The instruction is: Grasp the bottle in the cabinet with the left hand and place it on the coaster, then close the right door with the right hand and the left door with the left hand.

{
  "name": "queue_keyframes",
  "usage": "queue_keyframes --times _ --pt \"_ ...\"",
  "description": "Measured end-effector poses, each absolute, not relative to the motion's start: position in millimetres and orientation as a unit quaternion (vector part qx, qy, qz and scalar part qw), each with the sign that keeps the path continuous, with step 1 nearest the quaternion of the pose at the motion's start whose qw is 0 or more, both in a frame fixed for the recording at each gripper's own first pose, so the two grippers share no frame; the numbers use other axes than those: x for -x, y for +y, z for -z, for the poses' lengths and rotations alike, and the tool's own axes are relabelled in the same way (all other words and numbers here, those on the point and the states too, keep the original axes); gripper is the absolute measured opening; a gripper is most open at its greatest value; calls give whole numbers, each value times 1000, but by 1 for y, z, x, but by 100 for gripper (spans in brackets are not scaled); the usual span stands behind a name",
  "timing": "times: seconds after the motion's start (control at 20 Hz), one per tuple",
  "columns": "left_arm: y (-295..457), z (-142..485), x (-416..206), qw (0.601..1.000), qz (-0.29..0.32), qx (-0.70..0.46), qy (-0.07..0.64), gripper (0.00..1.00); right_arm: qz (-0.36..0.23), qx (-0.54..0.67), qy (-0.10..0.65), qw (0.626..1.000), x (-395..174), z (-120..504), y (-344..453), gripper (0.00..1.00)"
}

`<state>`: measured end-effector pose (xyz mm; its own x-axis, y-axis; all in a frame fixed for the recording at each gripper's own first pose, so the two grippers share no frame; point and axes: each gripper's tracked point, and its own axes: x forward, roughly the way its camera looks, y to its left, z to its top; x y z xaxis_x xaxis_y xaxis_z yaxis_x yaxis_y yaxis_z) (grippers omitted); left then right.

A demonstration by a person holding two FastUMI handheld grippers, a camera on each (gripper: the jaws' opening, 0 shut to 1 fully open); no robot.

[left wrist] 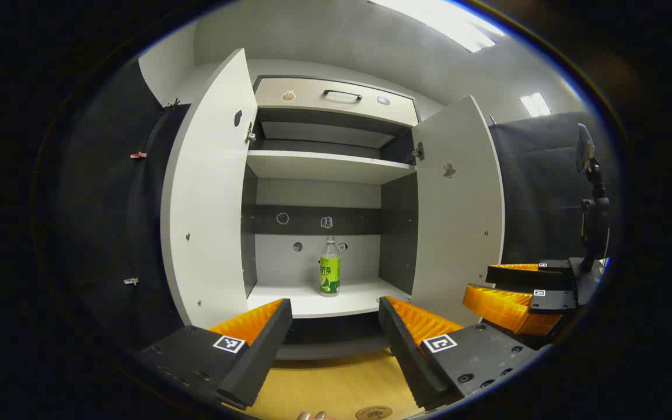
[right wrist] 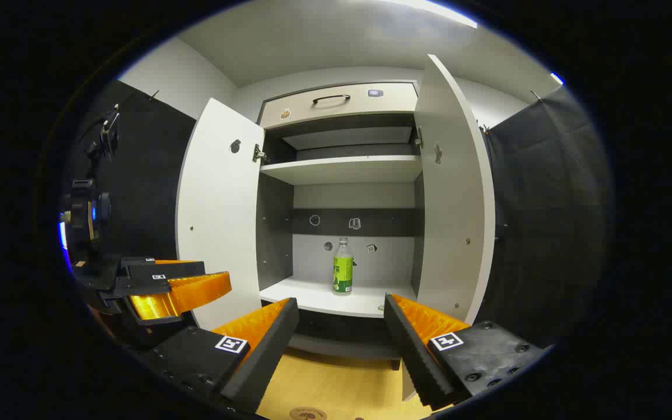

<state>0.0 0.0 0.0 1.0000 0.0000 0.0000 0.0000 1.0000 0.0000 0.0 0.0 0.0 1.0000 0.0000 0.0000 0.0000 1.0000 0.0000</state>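
The bottle is a slim clear plastic one with a pale cap and a bright green wrap around its lower half; there is writing on the wrap, too small to read. It stands upright on the white bottom shelf of the cabinet, near the middle and close to the grey back panel, touching nothing else.

Both doors stand swung wide: the left door and the right door are flat, smooth white boards with small screw heads along their edges. Above the bottle a second white shelf spans the cabinet, and over that sits a pale drawer with a dark bar handle.

In front of the cabinet, well short of the bottle, the left gripper has its ribbed fingers spread apart with nothing between them. The right gripper is likewise spread wide and holds nothing. Below the cabinet lies a light wooden tabletop, and at its near edge a round brown coaster peeks in
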Motion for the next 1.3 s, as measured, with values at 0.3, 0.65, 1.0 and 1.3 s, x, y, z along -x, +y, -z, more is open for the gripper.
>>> queue_keyframes --times 0.3,0.65,1.0,1.3 --pt "11 0 3 1000 -13 -4 0 95 3 9 11 1000 2 6 1 98" --pt "13 5 0 1000 -11 3 4 95 2 11 7 1000 -1 4 4 98" --pt "16 10 -8 1000 -1 -6 10 95 10 12 13 1000 -11 10 3 98" --pt "17 11 -12 1000 25 -7 4 92 27 18 12 999 -11 12 8 98"
